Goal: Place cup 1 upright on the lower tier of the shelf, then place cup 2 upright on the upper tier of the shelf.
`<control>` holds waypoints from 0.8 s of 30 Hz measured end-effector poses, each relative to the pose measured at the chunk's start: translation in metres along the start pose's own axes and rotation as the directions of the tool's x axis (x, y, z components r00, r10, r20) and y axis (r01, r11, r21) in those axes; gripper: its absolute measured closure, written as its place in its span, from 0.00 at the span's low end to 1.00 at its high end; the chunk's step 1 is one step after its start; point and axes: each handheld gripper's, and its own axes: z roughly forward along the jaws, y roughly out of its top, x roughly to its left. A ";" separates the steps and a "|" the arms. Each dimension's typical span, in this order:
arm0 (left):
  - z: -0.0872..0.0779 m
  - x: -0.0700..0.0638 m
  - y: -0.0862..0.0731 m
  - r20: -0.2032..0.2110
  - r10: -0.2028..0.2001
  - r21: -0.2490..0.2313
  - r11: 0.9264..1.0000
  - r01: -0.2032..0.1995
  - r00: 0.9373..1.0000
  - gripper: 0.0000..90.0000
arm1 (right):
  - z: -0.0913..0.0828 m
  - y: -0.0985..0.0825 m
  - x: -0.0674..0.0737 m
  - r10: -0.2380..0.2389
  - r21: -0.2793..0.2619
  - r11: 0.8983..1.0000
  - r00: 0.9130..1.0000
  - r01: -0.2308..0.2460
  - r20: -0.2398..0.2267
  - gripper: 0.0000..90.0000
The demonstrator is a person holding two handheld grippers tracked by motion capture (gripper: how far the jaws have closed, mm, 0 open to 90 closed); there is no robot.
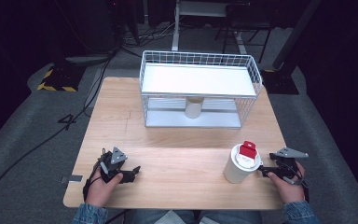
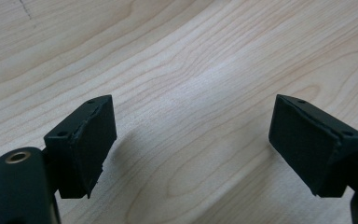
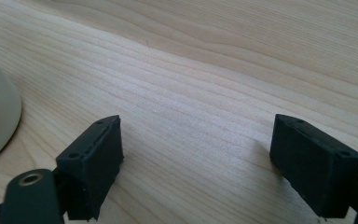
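Left claw low over the wooden counter at its near left; jaws apart, bare wood between them. Right claw at near right, just beside a white paper cup with a red tab on its lid; jaws apart, gripping nothing. Cup stands upright near the counter's front edge. A second cup sits inside the wire rack at the back.

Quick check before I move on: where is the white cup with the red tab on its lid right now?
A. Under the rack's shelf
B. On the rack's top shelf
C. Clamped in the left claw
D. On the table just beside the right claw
D: the lidded white cup stands on the table next to the right claw, whose jaws are open with nothing between them.
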 end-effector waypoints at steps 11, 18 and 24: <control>0.002 0.003 0.000 0.023 -0.033 0.018 0.999 0.033 0.999 0.17 | -0.001 -0.001 0.000 -0.006 0.000 1.000 1.000 0.006 -0.017 0.20; 0.002 0.004 0.000 0.022 -0.031 0.020 0.999 0.030 0.999 0.16 | -0.007 0.000 -0.001 -0.011 -0.026 1.000 1.000 0.011 -0.023 0.20; 0.002 0.004 0.000 0.020 -0.027 0.020 0.999 0.027 0.999 0.16 | -0.015 0.002 0.000 -0.013 -0.031 0.999 0.999 0.012 -0.034 0.20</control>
